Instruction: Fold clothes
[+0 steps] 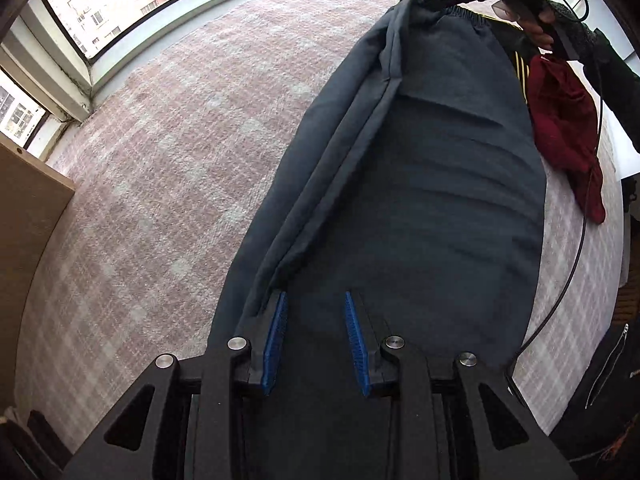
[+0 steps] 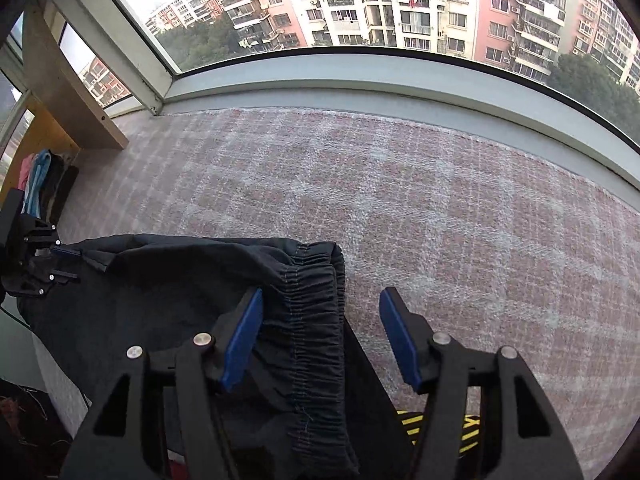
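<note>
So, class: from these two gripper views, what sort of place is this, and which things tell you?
Probably a room in a high-rise flat: a plaid blanket under dark trousers, a bay window facing apartment blocks, and more clothes, like a red garment.

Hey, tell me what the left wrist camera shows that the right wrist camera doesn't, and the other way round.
Only the left wrist view shows the dark red garment beside the dark trousers, and the trousers' full length.

Only the right wrist view shows the apartment buildings in full, the hanging clothes at the far left, and the elastic waistband close up.

Both show the trousers on the pink checked blanket, the window sill, and both open grippers: left gripper, right gripper.
</note>
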The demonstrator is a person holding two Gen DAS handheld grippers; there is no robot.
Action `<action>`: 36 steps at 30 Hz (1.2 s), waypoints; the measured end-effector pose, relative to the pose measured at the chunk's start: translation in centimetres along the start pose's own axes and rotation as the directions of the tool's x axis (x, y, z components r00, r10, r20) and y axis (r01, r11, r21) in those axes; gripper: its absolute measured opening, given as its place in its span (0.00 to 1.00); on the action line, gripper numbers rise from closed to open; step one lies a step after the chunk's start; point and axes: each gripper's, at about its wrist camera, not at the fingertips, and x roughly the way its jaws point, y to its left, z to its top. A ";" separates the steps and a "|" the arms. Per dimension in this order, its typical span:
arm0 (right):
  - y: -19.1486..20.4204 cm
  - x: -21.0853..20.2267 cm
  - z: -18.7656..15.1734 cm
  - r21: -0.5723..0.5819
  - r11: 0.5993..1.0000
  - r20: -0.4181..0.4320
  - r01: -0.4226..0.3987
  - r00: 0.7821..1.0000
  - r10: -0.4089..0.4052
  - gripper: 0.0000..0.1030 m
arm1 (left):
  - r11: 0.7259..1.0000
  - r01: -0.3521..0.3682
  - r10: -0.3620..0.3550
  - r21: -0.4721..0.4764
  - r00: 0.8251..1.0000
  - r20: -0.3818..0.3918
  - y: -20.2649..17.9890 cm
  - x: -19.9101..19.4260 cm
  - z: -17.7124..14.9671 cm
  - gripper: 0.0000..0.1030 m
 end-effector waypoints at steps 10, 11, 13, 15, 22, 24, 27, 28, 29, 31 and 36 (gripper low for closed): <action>1.9 -1.2 -0.2 -0.046 0.997 0.072 0.058 0.996 -0.055 0.57 | 0.993 -0.113 0.114 -0.013 0.989 0.096 0.6 -0.5 3.5 0.41; 1.3 -1.7 -0.4 -0.028 0.998 0.082 0.048 0.996 -0.045 0.58 | 0.995 -0.097 0.092 0.037 0.988 0.126 -0.8 -1.1 3.9 0.41; 0.0 -2.2 -0.7 0.009 0.999 0.088 0.040 0.995 -0.040 0.57 | 0.983 -0.092 0.064 0.157 0.983 0.172 -4.2 -1.5 4.7 0.44; -1.5 -2.3 -1.0 0.055 0.998 0.077 0.030 0.996 -0.034 0.57 | 0.966 -0.104 0.056 0.236 0.978 0.201 -6.9 -0.8 6.1 0.44; -3.8 -2.7 -2.4 0.138 0.986 0.104 -0.091 0.992 0.077 0.57 | 0.986 -0.027 0.000 0.162 0.986 0.165 -5.6 3.0 10.4 0.04; -3.3 -2.7 -2.3 0.117 0.986 0.112 -0.118 0.988 0.105 0.57 | 0.991 -0.012 -0.010 0.130 0.987 0.161 -4.2 2.5 9.7 0.01; -2.3 -1.7 -1.9 0.084 0.990 0.086 -0.110 0.991 0.103 0.57 | 0.995 0.013 -0.028 0.102 0.990 0.142 -2.9 2.3 8.7 0.01; -2.2 -1.2 -1.7 0.085 0.990 0.071 -0.109 0.992 0.103 0.57 | 0.995 0.023 -0.037 0.098 0.989 0.142 -2.8 2.4 8.4 0.01; -2.1 -0.7 -1.6 0.091 0.989 0.057 -0.116 0.992 0.111 0.57 | 0.995 0.028 -0.041 0.093 0.989 0.140 -2.8 2.5 8.4 0.05; -1.9 0.2 -1.5 0.095 0.987 0.025 -0.130 0.991 0.128 0.57 | 0.996 0.033 -0.044 0.081 0.989 0.138 -2.9 2.9 8.5 0.05; -0.2 0.6 -1.6 0.008 0.998 0.017 -0.059 0.998 0.059 0.59 | 0.994 0.006 -0.023 0.112 0.988 0.149 -4.1 3.0 9.7 0.09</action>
